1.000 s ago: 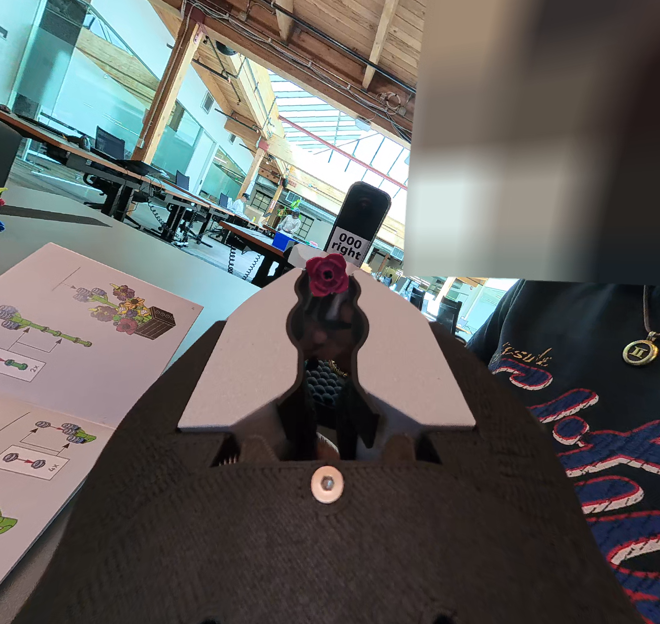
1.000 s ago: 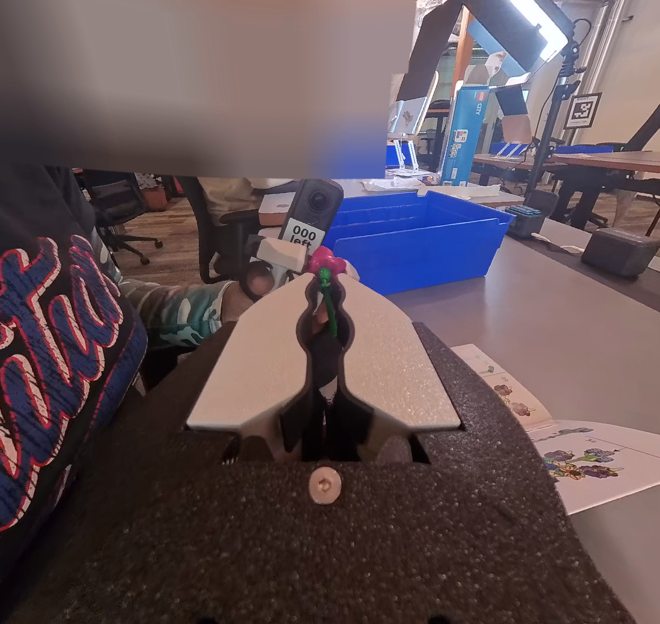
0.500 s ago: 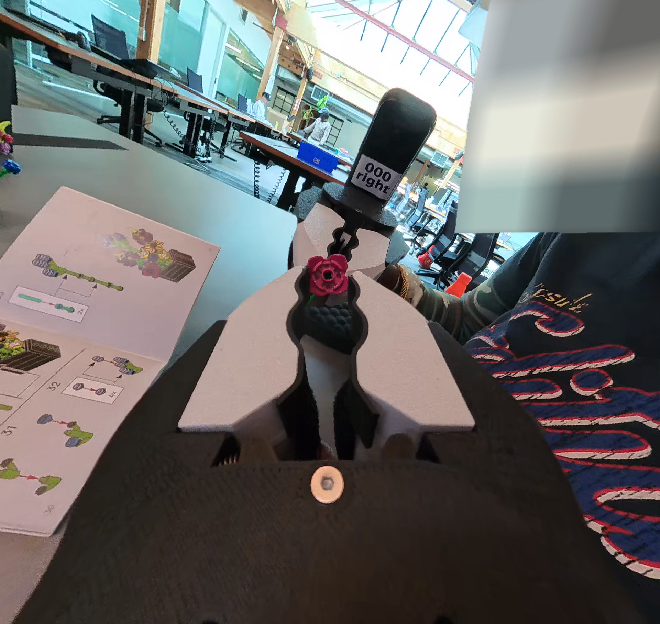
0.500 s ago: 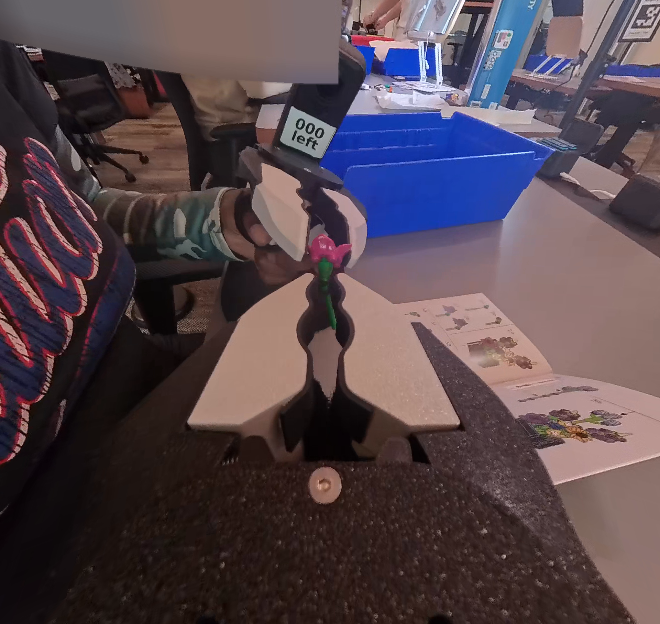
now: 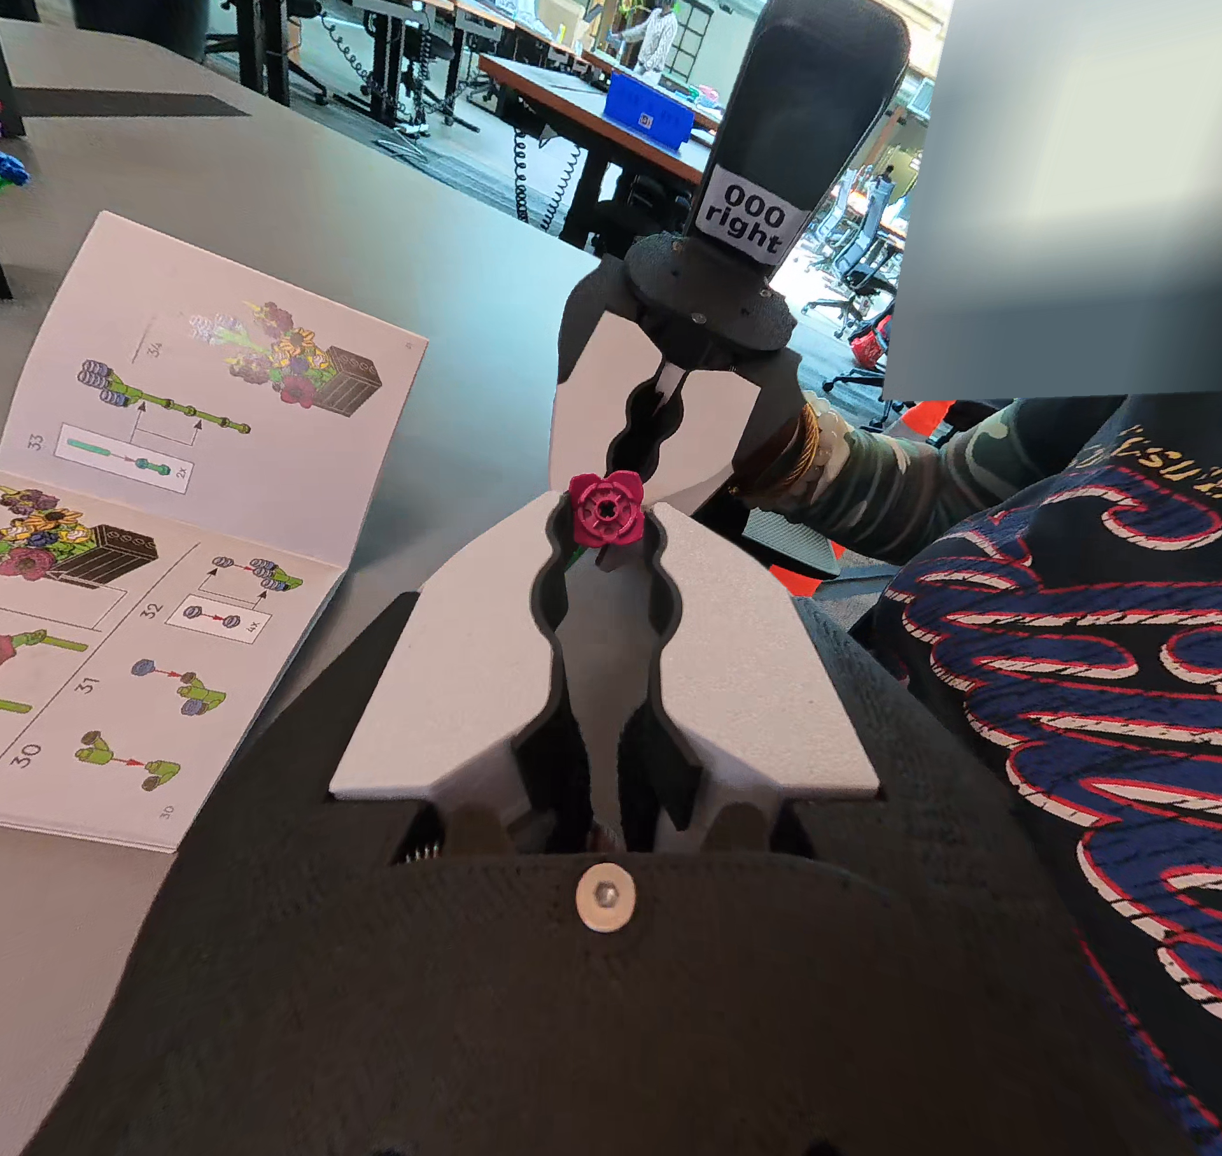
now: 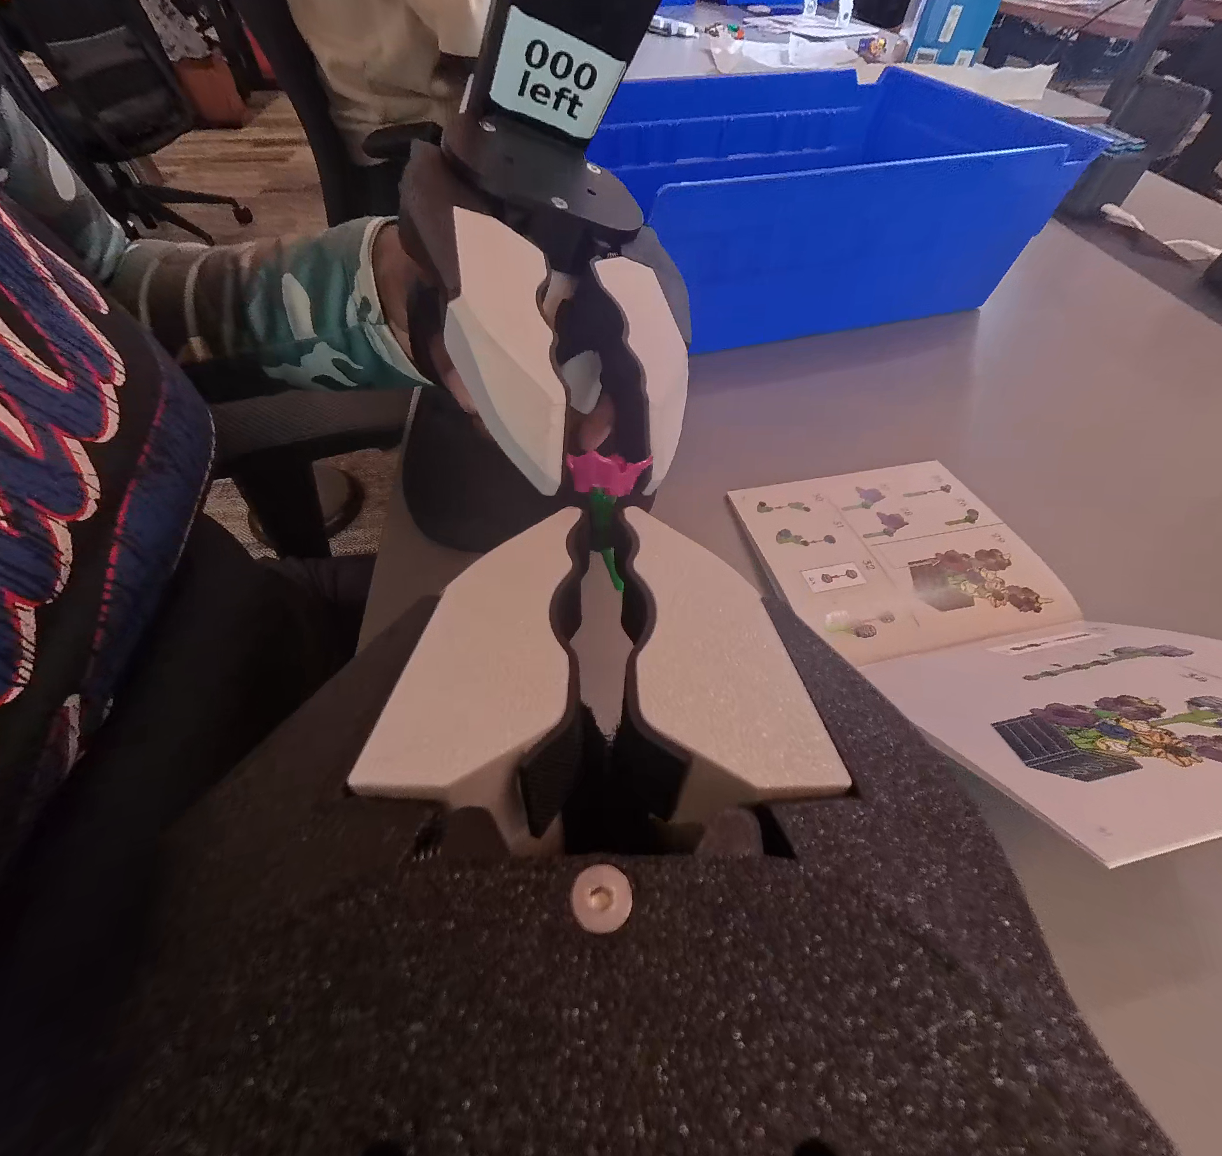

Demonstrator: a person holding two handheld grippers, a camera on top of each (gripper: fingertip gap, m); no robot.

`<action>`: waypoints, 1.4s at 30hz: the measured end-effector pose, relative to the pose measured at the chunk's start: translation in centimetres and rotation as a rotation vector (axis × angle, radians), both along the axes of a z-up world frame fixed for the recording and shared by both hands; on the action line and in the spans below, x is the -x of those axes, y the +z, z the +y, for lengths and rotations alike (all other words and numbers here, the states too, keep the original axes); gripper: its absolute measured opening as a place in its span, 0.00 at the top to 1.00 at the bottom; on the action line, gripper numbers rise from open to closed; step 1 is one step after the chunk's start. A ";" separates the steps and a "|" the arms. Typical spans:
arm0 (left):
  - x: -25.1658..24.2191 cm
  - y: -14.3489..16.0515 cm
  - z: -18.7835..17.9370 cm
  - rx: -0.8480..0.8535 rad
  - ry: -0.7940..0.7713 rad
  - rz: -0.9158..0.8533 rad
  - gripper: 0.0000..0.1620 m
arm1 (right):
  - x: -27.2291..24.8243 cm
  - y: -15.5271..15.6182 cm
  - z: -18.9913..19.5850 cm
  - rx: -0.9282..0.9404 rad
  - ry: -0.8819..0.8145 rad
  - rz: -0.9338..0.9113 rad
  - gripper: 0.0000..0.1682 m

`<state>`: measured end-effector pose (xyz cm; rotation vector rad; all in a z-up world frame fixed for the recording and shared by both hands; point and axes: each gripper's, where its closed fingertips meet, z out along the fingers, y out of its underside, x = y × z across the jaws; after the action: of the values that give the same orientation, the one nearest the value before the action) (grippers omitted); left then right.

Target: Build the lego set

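Observation:
A pink lego flower sits on top of a thin green stem. My left gripper is shut on the flower at its fingertips and sees it face-on. My right gripper is shut on the stem, with the flower just beyond its tips. The two grippers meet tip to tip above the grey table. The right gripper shows opposite in the left wrist view, and the left gripper shows opposite in the right wrist view. Most of the stem is hidden in the left wrist view.
An open instruction booklet lies on the table, also in the right wrist view. A blue bin stands at the back. The person's torso in a dark printed shirt is close on one side. Chairs and desks stand beyond. The tips of both grippers are at nearly the same place.
Both views have tilted down towards the table, and each shows more of the other gripper. The flower and stem have stayed held between the two grippers throughout.

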<state>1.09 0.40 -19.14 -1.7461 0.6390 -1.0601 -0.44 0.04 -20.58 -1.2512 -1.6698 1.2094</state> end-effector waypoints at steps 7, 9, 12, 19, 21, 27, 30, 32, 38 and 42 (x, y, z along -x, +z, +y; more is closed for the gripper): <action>-0.5 0.4 -0.4 -0.021 -0.034 -0.017 0.87 | 0.3 0.1 -0.8 0.040 0.045 0.009 0.96; -0.3 1.3 -0.5 -0.041 -0.050 -0.053 0.86 | 0.2 1.3 -0.9 0.128 0.068 0.059 0.96; 0.6 2.2 -0.1 -0.108 0.002 -0.048 0.81 | -0.2 2.3 0.6 0.190 0.036 0.116 0.96; 1.3 1.5 0.7 -0.075 0.036 -0.045 0.81 | -0.9 3.8 2.5 0.365 0.023 0.224 0.96; 1.9 0.3 1.1 -0.051 0.066 0.040 0.80 | -1.0 3.1 3.0 0.327 -0.006 0.184 0.96; 5.4 -0.9 1.5 -0.057 0.225 0.276 0.77 | -1.8 0.8 4.3 0.095 -0.097 0.022 0.96; 6.3 -1.9 2.8 -0.033 0.327 0.409 0.76 | -1.6 0.0 4.5 0.064 -0.097 0.001 0.96; 7.0 -2.8 3.8 -0.001 0.376 0.519 0.76 | -1.4 -0.4 4.4 0.048 -0.090 -0.003 0.96; 7.5 -6.4 5.7 0.187 0.355 0.684 0.78 | -1.7 0.0 4.2 0.043 -0.075 0.035 0.96; 8.5 -8.0 6.7 0.265 0.391 0.705 0.77 | -1.8 0.3 4.2 0.047 -0.073 0.054 0.96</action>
<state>-7.40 7.07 -27.10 -2.3760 0.5506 -0.2447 1.37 4.20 -20.29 -1.2855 -1.5520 1.2331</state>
